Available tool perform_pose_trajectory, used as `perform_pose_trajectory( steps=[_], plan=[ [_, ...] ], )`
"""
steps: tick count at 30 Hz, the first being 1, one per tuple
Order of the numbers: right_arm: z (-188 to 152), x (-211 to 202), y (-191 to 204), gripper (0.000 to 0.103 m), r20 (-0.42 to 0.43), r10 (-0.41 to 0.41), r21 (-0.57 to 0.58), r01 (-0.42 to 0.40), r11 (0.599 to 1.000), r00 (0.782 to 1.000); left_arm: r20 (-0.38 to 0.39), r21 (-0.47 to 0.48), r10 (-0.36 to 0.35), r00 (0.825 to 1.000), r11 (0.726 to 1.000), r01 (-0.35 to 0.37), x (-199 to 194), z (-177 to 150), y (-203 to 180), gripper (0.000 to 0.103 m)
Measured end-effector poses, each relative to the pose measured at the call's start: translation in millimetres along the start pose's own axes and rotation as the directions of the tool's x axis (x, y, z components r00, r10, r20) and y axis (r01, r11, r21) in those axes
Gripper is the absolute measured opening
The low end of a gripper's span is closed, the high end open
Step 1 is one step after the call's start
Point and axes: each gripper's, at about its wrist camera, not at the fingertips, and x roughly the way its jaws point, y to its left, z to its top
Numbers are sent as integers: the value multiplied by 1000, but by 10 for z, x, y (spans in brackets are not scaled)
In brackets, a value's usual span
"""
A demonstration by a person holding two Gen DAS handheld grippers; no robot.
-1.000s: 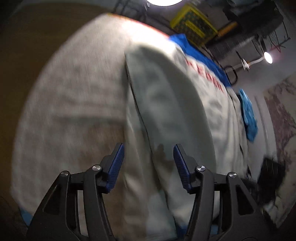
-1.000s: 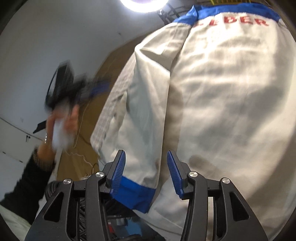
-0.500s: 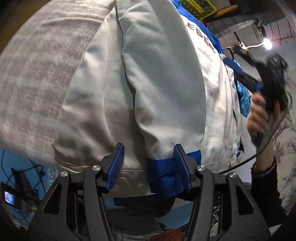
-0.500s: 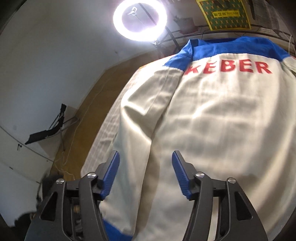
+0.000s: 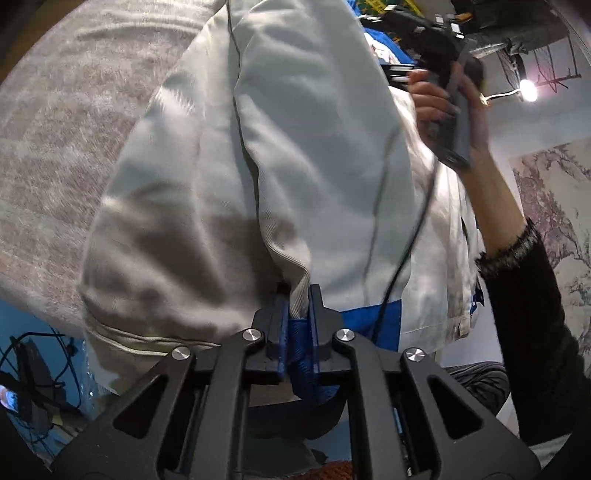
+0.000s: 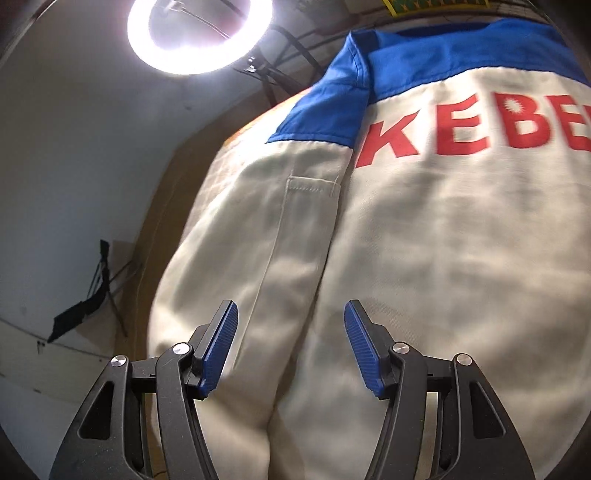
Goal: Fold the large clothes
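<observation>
A large cream jacket point(image 6: 424, 240) with blue yoke, blue cuffs and red letters lies back-up on a grey checked cloth point(image 5: 66, 122). In the left wrist view the jacket point(image 5: 303, 140) has its sleeve folded over the body. My left gripper point(image 5: 295, 306) is shut on the blue cuff point(image 5: 301, 332) at the sleeve's end. My right gripper point(image 6: 291, 332) is open and empty, hovering over the sleeve beside the body, below the blue shoulder point(image 6: 325, 110). The right gripper also shows in the left wrist view point(image 5: 443, 85), held in a hand above the jacket.
A ring light point(image 6: 199, 33) glares at the far end of the table. A small lamp point(image 5: 528, 90) shines at the right. Cables and a device point(image 5: 33, 380) lie on a blue floor area below the table's near edge.
My left gripper has closed on the blue cuff. My right gripper has moved up along the sleeve towards the shoulder, still open.
</observation>
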Motion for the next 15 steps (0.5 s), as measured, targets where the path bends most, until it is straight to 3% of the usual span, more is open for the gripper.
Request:
perform_pose_trajectory(
  steps=[3, 4, 5, 7, 10, 15],
  plan=[
    [40, 56, 65, 60, 21, -6, -25, 7, 1000, 1000, 32, 21, 1, 999, 1000, -2, -178, -15, 24, 5],
    [56, 90, 95, 51, 12, -2, -38, 2, 999, 1000, 43, 26, 3, 999, 1000, -4, -233, -21, 32, 5],
    [64, 114, 112, 24, -2, -4, -46, 4, 999, 1000, 54, 31, 3, 999, 1000, -5, -289, -36, 32, 5],
    [70, 152, 151, 5, -33, -21, -61, 19, 998, 999, 73, 42, 12, 997, 999, -15, -362, -19, 35, 5],
    [90, 64, 250, 2, -29, -53, -112, 50, 992, 998, 108, 51, 34, 994, 998, -40, -556, -38, 138, 5],
    [277, -248, 491, 1, 5, -174, -237, 170, 957, 985, 151, 63, 99, 984, 992, -109, -715, -62, 232, 5]
  ],
)
